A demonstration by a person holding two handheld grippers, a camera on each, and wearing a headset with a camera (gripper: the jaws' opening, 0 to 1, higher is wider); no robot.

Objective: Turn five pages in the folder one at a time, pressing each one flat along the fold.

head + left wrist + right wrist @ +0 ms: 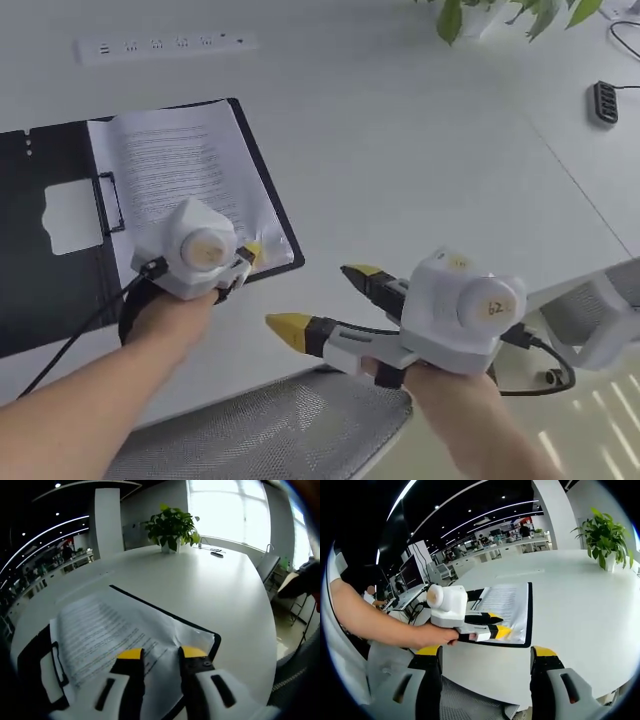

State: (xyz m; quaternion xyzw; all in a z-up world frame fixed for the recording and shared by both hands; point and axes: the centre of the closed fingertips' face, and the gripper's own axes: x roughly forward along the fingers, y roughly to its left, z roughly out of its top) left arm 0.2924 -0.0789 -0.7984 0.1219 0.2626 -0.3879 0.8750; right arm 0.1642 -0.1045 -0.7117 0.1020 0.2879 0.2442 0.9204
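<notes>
An open black folder (40,290) lies on the white table (420,150), with a printed page in a clear sleeve (175,160) on its right half. My left gripper (247,256) is at the page's near right corner. In the left gripper view its yellow-tipped jaws (161,653) stand narrowly apart over the wrinkled corner of the page (100,630). The right gripper view shows the left gripper (496,623) straddling that corner of the folder (529,615). My right gripper (325,298) hovers open off the table's near edge, nothing between its jaws (485,652).
A white power strip (165,45) lies at the table's far side, a potted plant (500,12) at the far right, and a black device (604,102) on a neighbouring desk. A grey mesh chair (270,430) sits below the table's near edge.
</notes>
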